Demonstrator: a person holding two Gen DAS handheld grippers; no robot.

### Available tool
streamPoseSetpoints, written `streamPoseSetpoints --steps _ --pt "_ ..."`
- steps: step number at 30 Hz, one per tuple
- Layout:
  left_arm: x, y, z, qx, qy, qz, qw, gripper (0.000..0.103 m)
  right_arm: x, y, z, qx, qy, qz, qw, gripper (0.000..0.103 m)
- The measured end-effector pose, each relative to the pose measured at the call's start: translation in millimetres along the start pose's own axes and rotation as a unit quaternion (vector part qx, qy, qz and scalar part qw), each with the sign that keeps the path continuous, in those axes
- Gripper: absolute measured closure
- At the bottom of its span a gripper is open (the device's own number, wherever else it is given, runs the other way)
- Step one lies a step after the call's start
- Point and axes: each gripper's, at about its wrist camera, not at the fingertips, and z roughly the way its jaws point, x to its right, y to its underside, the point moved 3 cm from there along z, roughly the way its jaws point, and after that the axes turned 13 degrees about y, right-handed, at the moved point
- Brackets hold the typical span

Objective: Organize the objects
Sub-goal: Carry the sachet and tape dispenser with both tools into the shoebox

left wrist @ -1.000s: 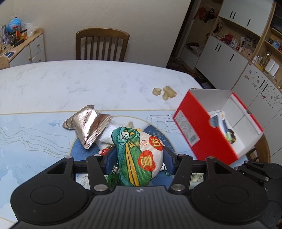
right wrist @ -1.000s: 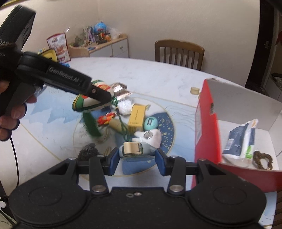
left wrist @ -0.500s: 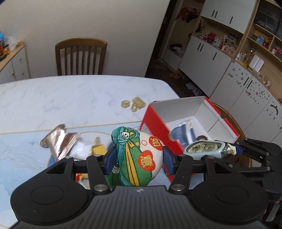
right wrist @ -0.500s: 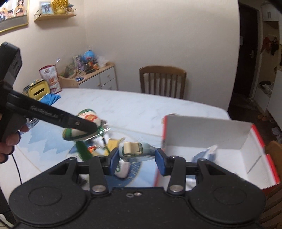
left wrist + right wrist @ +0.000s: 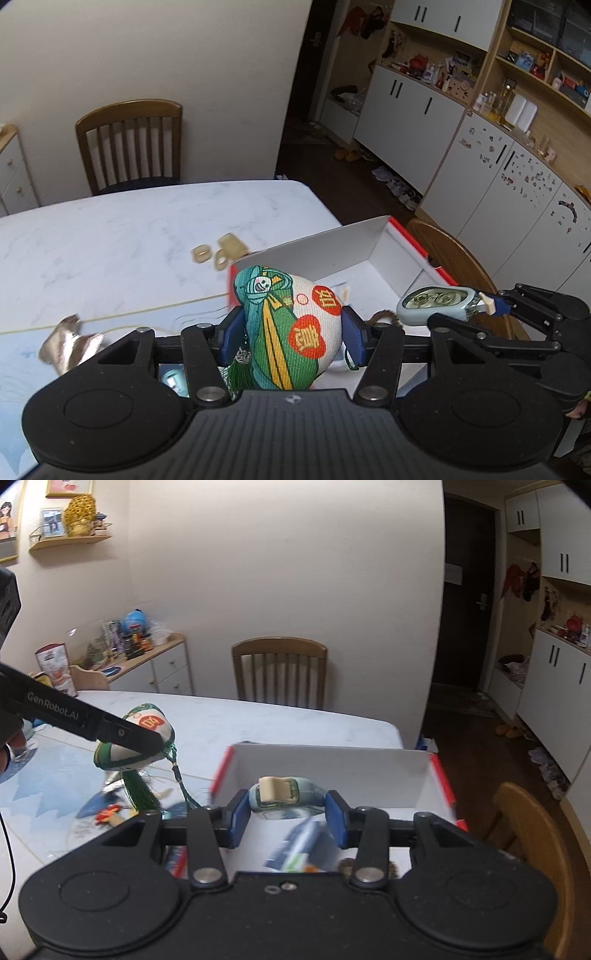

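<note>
The left gripper (image 5: 290,334) has its jaws closed partway on an embroidered fabric pouch (image 5: 290,328), white with a green-robed figure, red medallions and a green tassel, its blue pads pressing both sides. The pouch is held up off the surface (image 5: 122,236), just in front of the near corner of the red-and-white cardboard box (image 5: 325,251). In the right wrist view the same pouch (image 5: 142,744) hangs above the blue patterned mat (image 5: 40,775), left of the box (image 5: 332,771). The right gripper (image 5: 288,814) has its jaws part-closed on a pale blue-green flip-top case (image 5: 286,795) with a cream clasp, gripped at its ends and held over the open box; in the left wrist view that case (image 5: 439,304) shows at the right, above the box interior. Inside the box lie a blurred blue-and-white packet (image 5: 303,845) and a dark brown braided item (image 5: 382,317). On the mat rest a crumpled silver foil wrapper (image 5: 68,343) and a small red-and-orange trinket (image 5: 107,812). Three small beige pieces (image 5: 221,253) sit on the marble surface beyond the box. A wooden chair (image 5: 129,144) stands at the far edge.
</note>
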Motion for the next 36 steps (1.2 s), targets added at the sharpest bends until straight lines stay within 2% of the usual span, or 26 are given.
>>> streamPoseSetpoints --steps 8,16,27,36 --pt "35.9 -25.8 45.5 -0.009 0.005 0.013 0.9999 0.048 40.8 11.7 21.0 -0.011 0.017 0.005 1.000 0.061" --pt "47.1 -37.8 97.2 -0.031 -0.010 0.009 0.9994 0.048 63.5 22.2 56.4 -0.035 0.017 0.000 0.999 0.061" --pt "25.4 -29.6 159.1 -0.082 -0.064 -0.013 0.9945 0.048 63.8 31.2 105.9 -0.063 0.005 -0.026 0.998 0.061" --pt "12.3 -19.0 189.1 -0.113 -0.079 -0.031 0.9900 0.048 60.2 39.9 125.1 -0.093 -0.016 -0.058 0.994 0.061"
